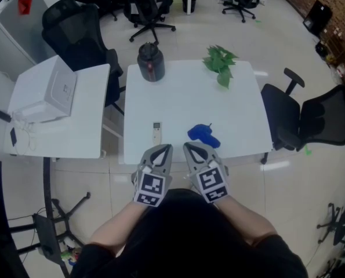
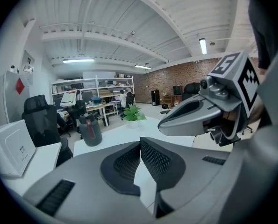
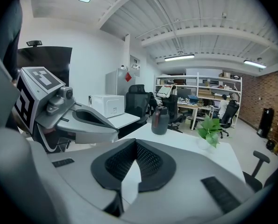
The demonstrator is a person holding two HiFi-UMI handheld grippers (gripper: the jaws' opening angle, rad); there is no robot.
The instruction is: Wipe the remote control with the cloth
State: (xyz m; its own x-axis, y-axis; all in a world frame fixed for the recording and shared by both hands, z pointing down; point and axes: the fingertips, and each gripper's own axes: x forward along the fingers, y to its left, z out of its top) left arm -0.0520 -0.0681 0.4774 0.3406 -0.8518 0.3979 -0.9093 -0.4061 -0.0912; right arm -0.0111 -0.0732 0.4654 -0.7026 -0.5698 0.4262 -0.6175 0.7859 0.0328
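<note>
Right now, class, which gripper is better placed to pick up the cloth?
Right: the right gripper sits nearest the blue cloth, while the left gripper faces the remote control. Both are shut, empty.
</note>
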